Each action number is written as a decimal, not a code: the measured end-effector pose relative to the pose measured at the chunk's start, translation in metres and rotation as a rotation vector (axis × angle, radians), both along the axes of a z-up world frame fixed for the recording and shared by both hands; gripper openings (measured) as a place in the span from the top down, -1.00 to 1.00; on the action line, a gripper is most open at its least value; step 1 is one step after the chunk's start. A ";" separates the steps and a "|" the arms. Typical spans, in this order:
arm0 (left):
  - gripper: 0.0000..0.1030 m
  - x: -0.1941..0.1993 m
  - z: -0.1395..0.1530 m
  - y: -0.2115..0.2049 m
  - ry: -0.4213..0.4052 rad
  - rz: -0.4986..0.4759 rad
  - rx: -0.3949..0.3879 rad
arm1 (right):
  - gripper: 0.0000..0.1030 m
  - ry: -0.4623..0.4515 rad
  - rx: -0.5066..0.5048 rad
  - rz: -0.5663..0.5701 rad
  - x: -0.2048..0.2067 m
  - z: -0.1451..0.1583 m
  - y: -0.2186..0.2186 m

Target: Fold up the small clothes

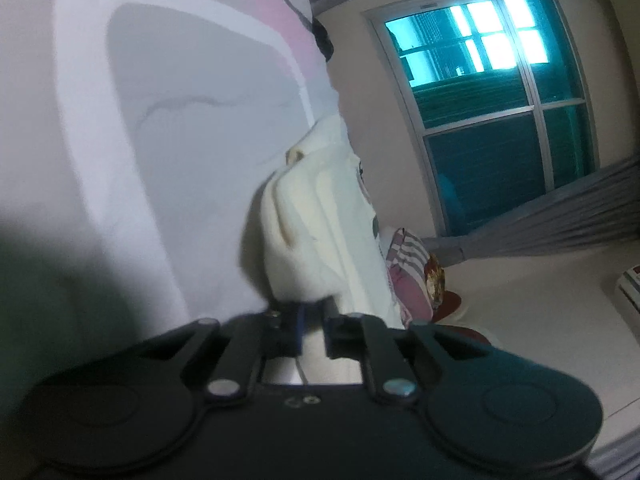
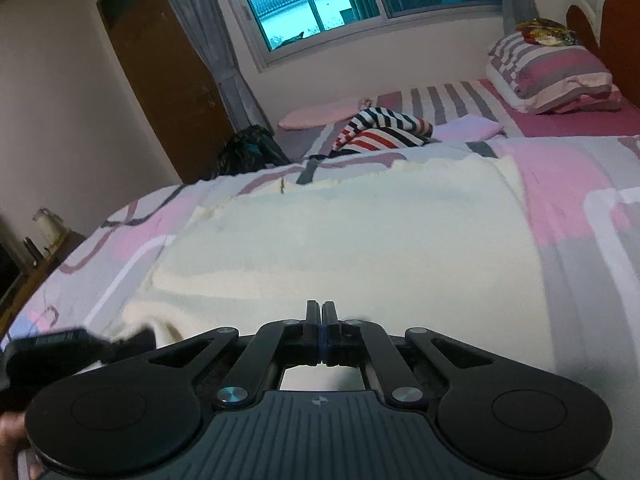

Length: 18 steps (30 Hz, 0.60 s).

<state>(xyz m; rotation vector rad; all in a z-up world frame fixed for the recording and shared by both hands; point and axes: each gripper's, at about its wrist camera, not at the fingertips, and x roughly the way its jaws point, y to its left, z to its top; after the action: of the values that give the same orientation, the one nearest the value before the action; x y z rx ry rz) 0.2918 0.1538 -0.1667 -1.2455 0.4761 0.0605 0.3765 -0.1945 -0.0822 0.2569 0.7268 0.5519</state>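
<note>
A cream garment [image 2: 340, 240] lies spread flat on the bed's pink, grey and white sheet [image 2: 580, 200]. My right gripper [image 2: 322, 312] is shut at its near edge; whether cloth is pinched between the tips is not visible. My left gripper [image 1: 312, 312] is shut on a bunched corner of the cream garment [image 1: 304, 232]; the left wrist view is rolled on its side. The left gripper also shows in the right wrist view [image 2: 132, 340], at the garment's near left corner.
A striped red, white and dark garment [image 2: 384, 130] and a folded lilac cloth [image 2: 468, 128] lie farther back on the bed. A striped pillow [image 2: 548, 76] sits by the red headboard [image 2: 616, 28]. A pink cushion [image 2: 320, 116], a dark bag [image 2: 252, 152], a door and a window stand beyond.
</note>
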 end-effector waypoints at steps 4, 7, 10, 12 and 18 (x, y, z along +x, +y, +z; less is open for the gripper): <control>0.49 -0.023 0.001 -0.008 -0.032 0.043 -0.007 | 1.00 0.010 0.016 0.023 0.006 -0.004 0.004; 0.28 -0.023 -0.003 -0.002 -0.081 0.093 -0.072 | 1.00 0.035 0.009 0.029 0.005 -0.013 0.004; 0.19 -0.008 -0.001 0.004 -0.080 0.119 -0.076 | 1.00 0.054 -0.004 0.030 0.004 -0.021 0.001; 0.49 0.006 0.005 0.002 -0.051 0.086 -0.017 | 1.00 0.064 0.005 0.025 0.004 -0.023 -0.003; 0.75 -0.037 -0.005 -0.003 -0.067 0.153 -0.066 | 1.00 0.060 0.011 0.020 0.001 -0.019 -0.007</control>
<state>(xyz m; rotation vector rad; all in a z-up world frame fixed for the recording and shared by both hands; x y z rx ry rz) 0.2552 0.1512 -0.1718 -1.3428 0.3264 0.1327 0.3779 -0.2018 -0.1015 0.2773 0.7850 0.5693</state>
